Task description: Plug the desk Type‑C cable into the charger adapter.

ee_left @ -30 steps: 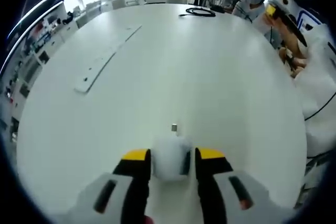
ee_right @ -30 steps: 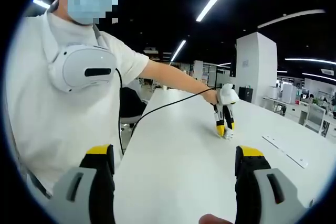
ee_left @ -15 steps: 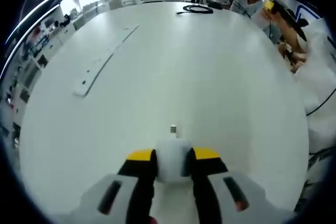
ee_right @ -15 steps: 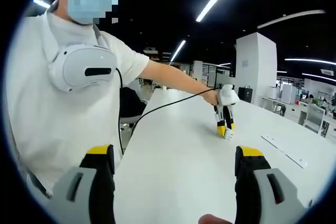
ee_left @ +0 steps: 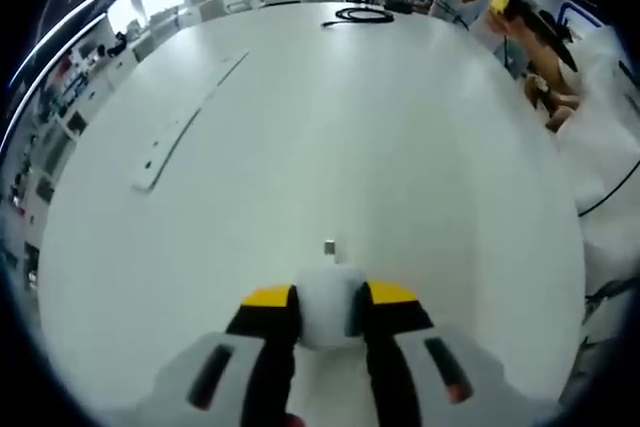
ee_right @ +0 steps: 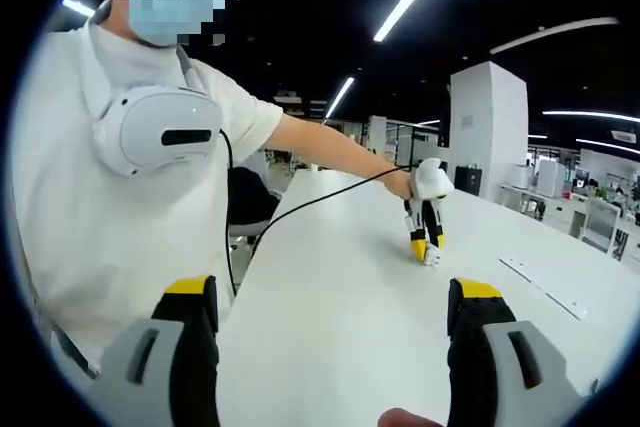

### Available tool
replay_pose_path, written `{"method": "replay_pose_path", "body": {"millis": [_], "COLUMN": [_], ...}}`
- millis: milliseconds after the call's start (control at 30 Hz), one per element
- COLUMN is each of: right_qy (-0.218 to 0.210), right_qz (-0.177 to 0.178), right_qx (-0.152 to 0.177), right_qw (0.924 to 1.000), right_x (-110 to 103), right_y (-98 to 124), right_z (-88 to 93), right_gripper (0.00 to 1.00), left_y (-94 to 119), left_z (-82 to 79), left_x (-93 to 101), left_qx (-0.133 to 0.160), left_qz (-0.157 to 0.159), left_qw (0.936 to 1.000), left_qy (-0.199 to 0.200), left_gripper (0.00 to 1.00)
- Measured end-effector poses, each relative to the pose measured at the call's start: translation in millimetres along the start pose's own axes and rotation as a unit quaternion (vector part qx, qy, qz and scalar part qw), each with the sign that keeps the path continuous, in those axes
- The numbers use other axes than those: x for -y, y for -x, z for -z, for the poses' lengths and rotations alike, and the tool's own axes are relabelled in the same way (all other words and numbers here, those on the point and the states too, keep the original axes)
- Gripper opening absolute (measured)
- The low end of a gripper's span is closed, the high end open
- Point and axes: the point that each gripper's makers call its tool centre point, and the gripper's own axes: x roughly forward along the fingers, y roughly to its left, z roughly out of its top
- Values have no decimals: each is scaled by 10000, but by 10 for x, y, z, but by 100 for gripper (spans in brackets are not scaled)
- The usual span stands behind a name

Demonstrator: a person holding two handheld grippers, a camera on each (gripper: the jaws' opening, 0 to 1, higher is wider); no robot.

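In the left gripper view, the left claw [ee_left: 325, 299] rises from 6 o'clock with its yellow-tipped jaws clenched on a small white cube-shaped charger adapter [ee_left: 327, 299], which rests on the wide white bench [ee_left: 380, 137]. A short silver plug tip [ee_left: 330, 246] lies on the bench just beyond the adapter, toward 12 o'clock; what it belongs to is too small to tell. A long flat white strip [ee_left: 183, 127] lies on the bench toward 10 o'clock, well apart from the adapter. A coiled black cable [ee_left: 356, 15] sits at the far edge near 12 o'clock. At 2 o'clock the right claw [ee_left: 530, 5] shows beside a person's hand.

In the right gripper view, the right claw [ee_right: 332, 322] stands released, its two yellow-tipped jaws wide apart at 7 and 5 o'clock with nothing between them. A person in a white shirt [ee_right: 110, 217] with a white headset [ee_right: 160, 132] hung at the neck fills the 9 o'clock side, one arm stretched toward centre. At the end of that arm the left claw [ee_right: 426, 243] points down onto the bench [ee_right: 340, 297], its tips at the adapter [ee_right: 431, 256]. A thin black wire [ee_right: 300, 202] runs from the person to that claw.
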Motion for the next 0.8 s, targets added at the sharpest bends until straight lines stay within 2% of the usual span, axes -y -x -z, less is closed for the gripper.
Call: {"method": "replay_pose_path", "body": {"millis": [167, 433, 800], "right_qy": [16, 22, 39], "right_qz": [-1, -6, -9], "right_qx": [-9, 5, -8], "right_qw": [10000, 10000, 10000], "right_x": [-13, -25, -38], "right_y": [-1, 9, 17], "right_z": [-9, -9, -13], "right_gripper": [97, 97, 97], "left_y": [19, 42, 60], "left_z": [-40, -6, -31], "left_x": [45, 21, 102], "left_qx": [67, 70, 128], "left_qz": [-2, -21, 4], "left_qw": [10000, 10000, 9999], "left_qy": [4, -8, 34], "left_gripper": [23, 23, 23]}}
